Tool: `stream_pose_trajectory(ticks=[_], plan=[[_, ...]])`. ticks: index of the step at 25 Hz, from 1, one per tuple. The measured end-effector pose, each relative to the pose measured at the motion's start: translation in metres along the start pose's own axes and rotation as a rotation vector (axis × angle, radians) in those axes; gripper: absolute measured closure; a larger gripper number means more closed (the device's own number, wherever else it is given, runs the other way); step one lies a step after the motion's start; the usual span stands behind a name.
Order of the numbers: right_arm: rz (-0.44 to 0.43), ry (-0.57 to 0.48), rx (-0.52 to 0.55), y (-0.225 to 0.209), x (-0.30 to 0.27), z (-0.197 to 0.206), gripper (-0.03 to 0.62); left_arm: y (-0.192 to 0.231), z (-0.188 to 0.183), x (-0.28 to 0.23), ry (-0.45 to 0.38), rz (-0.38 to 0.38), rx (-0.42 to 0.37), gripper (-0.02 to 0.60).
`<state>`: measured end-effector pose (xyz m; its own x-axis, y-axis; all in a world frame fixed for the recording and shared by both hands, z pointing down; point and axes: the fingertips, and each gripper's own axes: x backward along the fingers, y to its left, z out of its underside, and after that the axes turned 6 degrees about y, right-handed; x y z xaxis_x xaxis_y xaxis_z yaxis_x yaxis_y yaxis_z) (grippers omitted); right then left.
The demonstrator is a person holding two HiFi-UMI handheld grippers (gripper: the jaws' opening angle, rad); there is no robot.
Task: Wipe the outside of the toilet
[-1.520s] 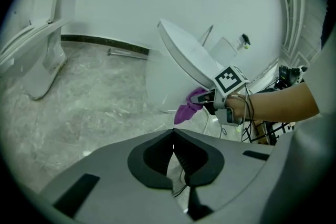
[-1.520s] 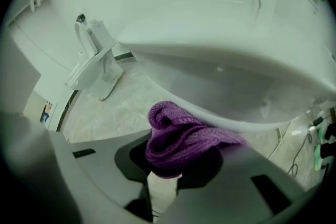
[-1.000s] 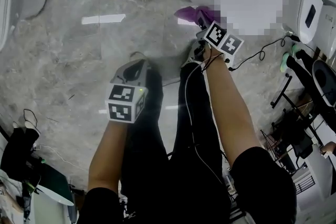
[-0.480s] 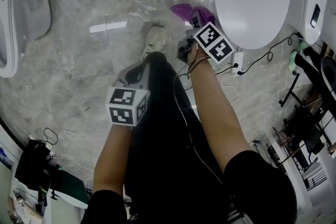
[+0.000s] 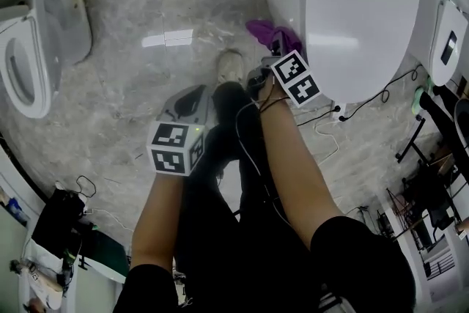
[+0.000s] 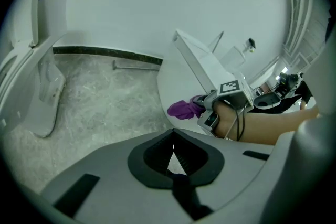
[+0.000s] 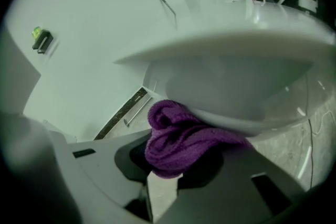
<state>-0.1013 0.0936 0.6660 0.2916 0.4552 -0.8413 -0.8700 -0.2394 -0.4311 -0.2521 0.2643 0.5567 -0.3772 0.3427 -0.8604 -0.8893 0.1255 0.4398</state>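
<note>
While its jaws clamp a crumpled purple knitted cloth [image 7: 181,141], the right gripper [image 5: 277,49] holds it against the left outer side of the white ceramic toilet [image 5: 352,18]. Nearer, the left gripper [image 5: 190,100] hovers over the grey marble floor [image 5: 132,70], jaws closed together on nothing.

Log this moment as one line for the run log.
Right gripper: shut on purple cloth | cloth: against toilet bowl exterior | left gripper: shut, empty, over floor
</note>
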Motion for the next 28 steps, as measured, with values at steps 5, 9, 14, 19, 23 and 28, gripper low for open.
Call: stream_pose_trajectory(ticks=[5,9,14,19,23,28], plan=[[-0.005,-0.009,-0.082,0.021,-0.007,-0.011,0.513,0.005,-0.032,0.006,-0.002,-0.01,0.009,0.575],[0.01,-0.026,-0.107,0.032,-0.015,-0.023,0.513,0.002,-0.055,0.001,0.003,-0.005,-0.015,0.575],[0.03,-0.052,-0.104,0.045,-0.026,-0.034,0.513,0.01,-0.075,-0.011,0.019,-0.001,-0.025,0.575],[0.063,-0.07,-0.136,0.058,-0.041,-0.045,0.513,0.024,-0.1,-0.019,0.04,0.02,-0.027,0.575],[0.08,-0.097,-0.169,0.076,-0.057,-0.06,0.513,0.047,-0.135,-0.021,0.044,0.025,-0.068,0.575],[0.073,-0.115,-0.26,0.098,-0.08,-0.08,0.511,0.084,-0.175,-0.021,0.036,0.034,-0.074,0.575]])
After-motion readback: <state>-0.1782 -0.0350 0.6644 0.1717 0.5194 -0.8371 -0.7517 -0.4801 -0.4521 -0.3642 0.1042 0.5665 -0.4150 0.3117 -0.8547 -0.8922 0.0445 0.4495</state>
